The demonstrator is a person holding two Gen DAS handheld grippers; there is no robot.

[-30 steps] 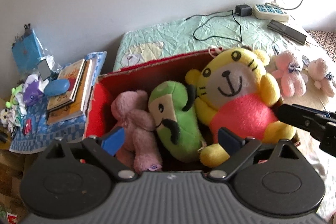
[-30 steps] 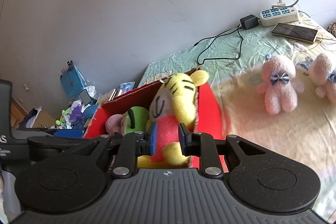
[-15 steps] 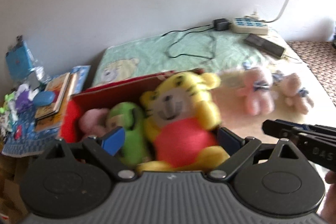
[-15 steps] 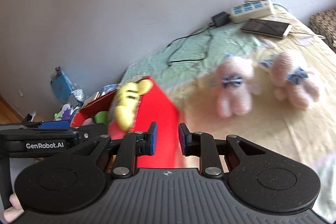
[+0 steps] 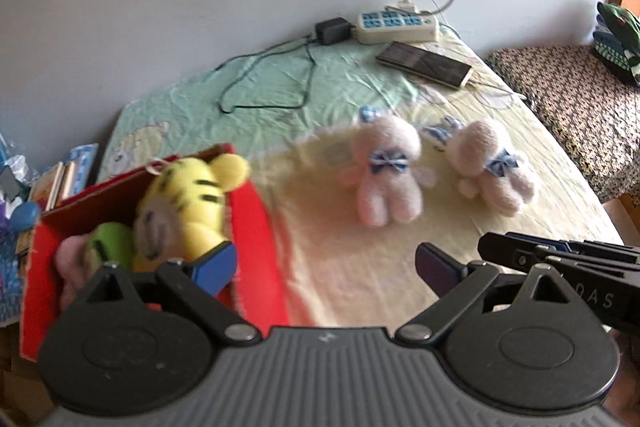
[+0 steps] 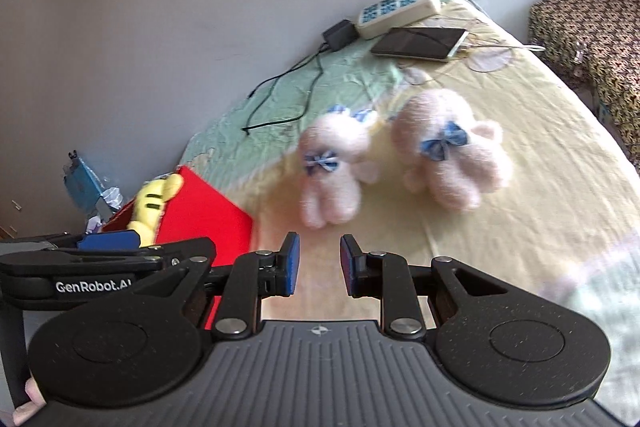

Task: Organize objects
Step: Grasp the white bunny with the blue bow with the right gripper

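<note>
The open red cardboard box (image 5: 256,247) sits on the bed (image 5: 360,267), whose sheet is pale yellow near the box and mint green farther back. Inside the box a yellow striped plush tiger (image 5: 188,203) leans against the wall nearest the loose toys, with a green plush toy (image 5: 110,243) beside it and a pink plush toy (image 5: 66,259) at the far end from that wall.

Two fluffy pale pink plush bears with blue bow ties lie on the sheet well apart from the box: the nearer pink bear (image 6: 332,171) and, just beside it on the side away from the box, the farther pink bear (image 6: 452,155).

The left tool (image 5: 324,265) hangs over the box's edge with its jaws spread wide and nothing between them. The right tool (image 6: 319,265) hangs over bare sheet between the box and the bears, its jaws drawn to a narrow gap, empty.

Beyond the bears, against the wall, lie a white power strip (image 5: 396,27), a black adapter (image 5: 332,30) and a dark flat phone (image 5: 424,63).
</note>
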